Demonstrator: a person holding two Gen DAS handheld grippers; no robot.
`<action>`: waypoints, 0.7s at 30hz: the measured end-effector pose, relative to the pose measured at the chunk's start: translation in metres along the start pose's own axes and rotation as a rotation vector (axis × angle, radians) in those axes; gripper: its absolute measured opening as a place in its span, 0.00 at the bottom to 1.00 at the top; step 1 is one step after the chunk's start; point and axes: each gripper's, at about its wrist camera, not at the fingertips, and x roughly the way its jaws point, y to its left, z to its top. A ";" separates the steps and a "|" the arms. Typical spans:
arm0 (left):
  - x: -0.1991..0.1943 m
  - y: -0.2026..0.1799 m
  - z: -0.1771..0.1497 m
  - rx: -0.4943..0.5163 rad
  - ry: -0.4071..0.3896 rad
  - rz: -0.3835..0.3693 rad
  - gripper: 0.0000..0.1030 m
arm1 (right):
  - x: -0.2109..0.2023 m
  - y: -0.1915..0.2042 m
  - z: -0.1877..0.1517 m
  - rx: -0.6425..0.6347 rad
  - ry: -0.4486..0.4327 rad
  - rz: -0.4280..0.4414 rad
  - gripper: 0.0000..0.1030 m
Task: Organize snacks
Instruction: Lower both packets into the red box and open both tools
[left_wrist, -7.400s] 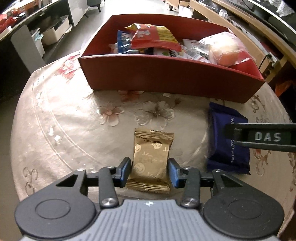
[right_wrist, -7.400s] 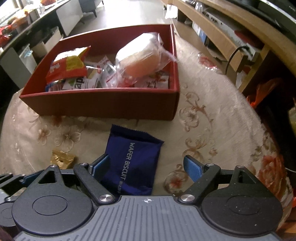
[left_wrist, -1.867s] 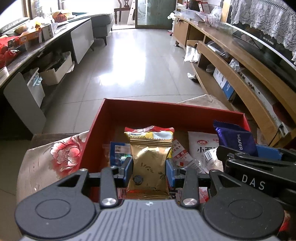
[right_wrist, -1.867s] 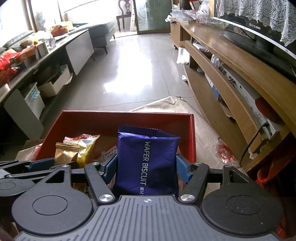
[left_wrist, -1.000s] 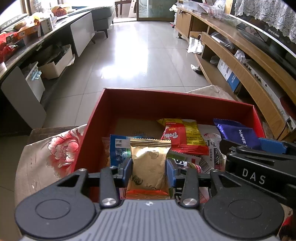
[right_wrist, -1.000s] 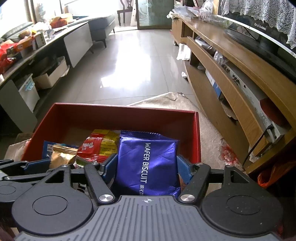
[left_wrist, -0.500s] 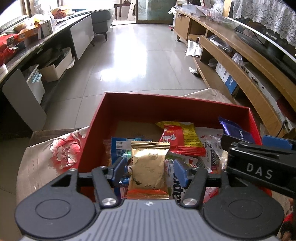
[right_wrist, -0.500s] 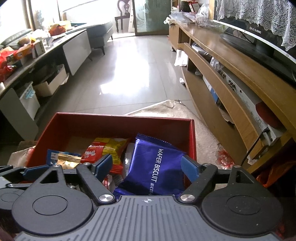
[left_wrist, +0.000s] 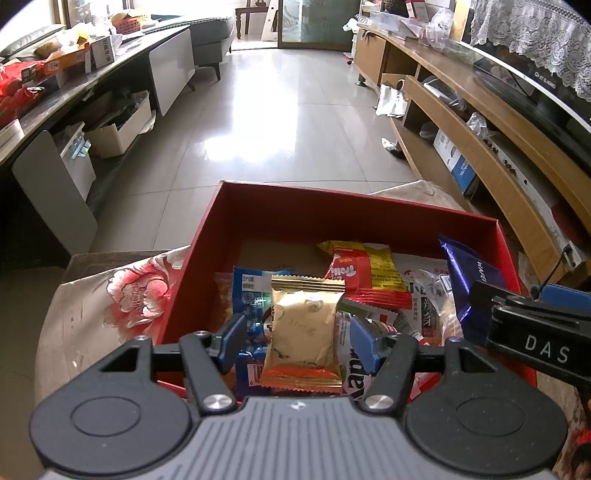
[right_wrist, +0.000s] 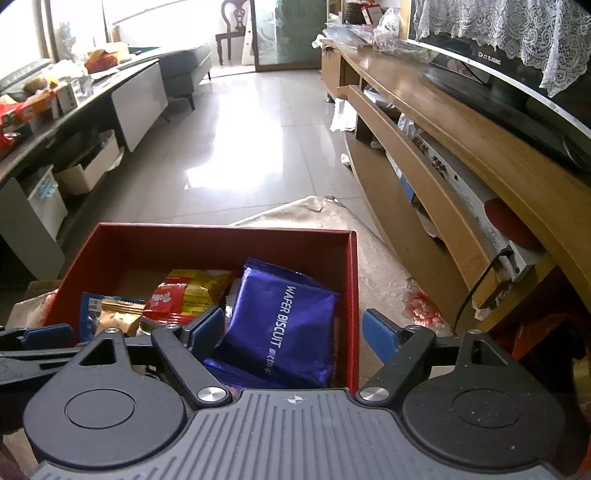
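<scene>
A red box (left_wrist: 354, 214) holds several snack packets. A gold packet (left_wrist: 301, 334) lies on the pile inside it, between the spread fingers of my left gripper (left_wrist: 297, 341), which is open and clear of it. A blue wafer biscuit packet (right_wrist: 282, 328) lies tilted in the box's right end, loose between the fingers of my right gripper (right_wrist: 293, 338), which is open. The blue packet also shows in the left wrist view (left_wrist: 467, 280), partly behind the right gripper. The gold packet also shows in the right wrist view (right_wrist: 118, 317).
A red and yellow packet (left_wrist: 364, 273) and white packets lie in the box. The box stands on a floral tablecloth (left_wrist: 122, 295). A wooden TV stand (right_wrist: 461, 173) runs along the right. Tiled floor (left_wrist: 277, 129) lies beyond the table.
Both grippers have opened wider over the box. The gold packet and the blue wafer packet were let go and have settled onto the pile.
</scene>
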 end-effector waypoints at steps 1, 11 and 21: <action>-0.001 -0.001 -0.001 0.002 -0.003 0.002 0.64 | -0.001 0.000 -0.001 -0.001 0.000 -0.004 0.84; -0.016 -0.003 -0.010 0.015 -0.009 -0.007 0.67 | -0.013 0.001 -0.009 -0.009 0.000 -0.021 0.85; -0.035 0.000 -0.020 0.017 -0.032 -0.010 0.71 | -0.032 0.002 -0.022 -0.007 -0.014 -0.015 0.85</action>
